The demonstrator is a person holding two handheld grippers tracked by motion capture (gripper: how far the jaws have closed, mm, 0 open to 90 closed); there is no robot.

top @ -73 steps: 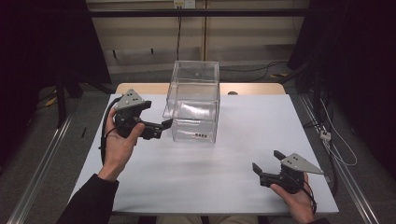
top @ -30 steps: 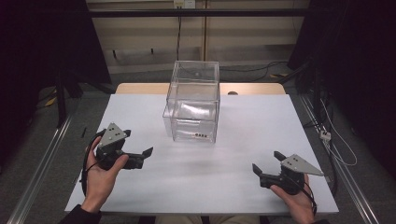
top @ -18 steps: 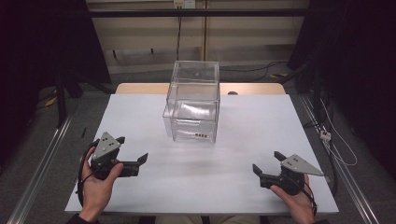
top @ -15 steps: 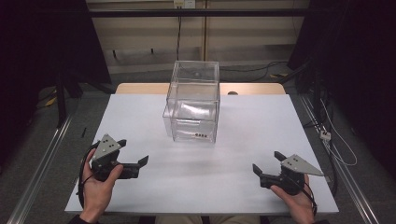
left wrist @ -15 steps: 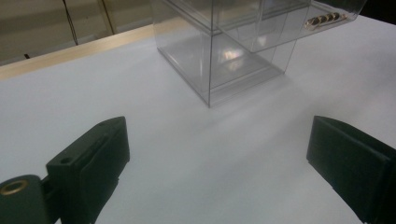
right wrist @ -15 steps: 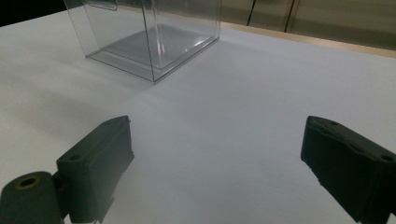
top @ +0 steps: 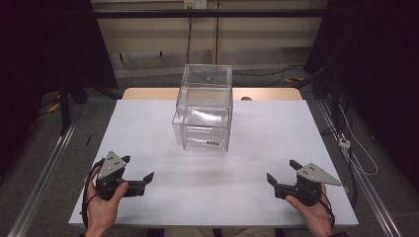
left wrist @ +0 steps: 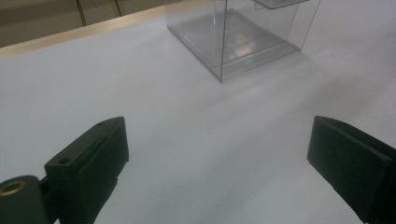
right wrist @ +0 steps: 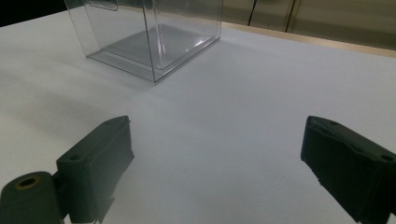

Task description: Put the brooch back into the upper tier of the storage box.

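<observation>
The left gripper (top: 137,173) has come a long way back: a couple of seconds ago it was up against the left wall of the clear plastic box (top: 205,108), and now it sits at the near left corner of the white table (top: 148,128), well apart from the box. Over the last half second it has hardly shifted, so it looks settled there. Its jaws stand spread wide with nothing between them; in the left gripper view only bare table shows between them, with the box farther off.

The right gripper (top: 283,177) has kept to the same spot at the near right edge throughout, its jaws likewise wide apart and empty, pointing in toward the table's middle.

The box stands upright at the centre of the table, toward the far side, in the place it held before, so the contact did not carry it off. It is see-through, and I make out nothing loose inside it.

To my eye the work on the box is finished or paused: both hands rest low at the near edge, neither reaching.
</observation>
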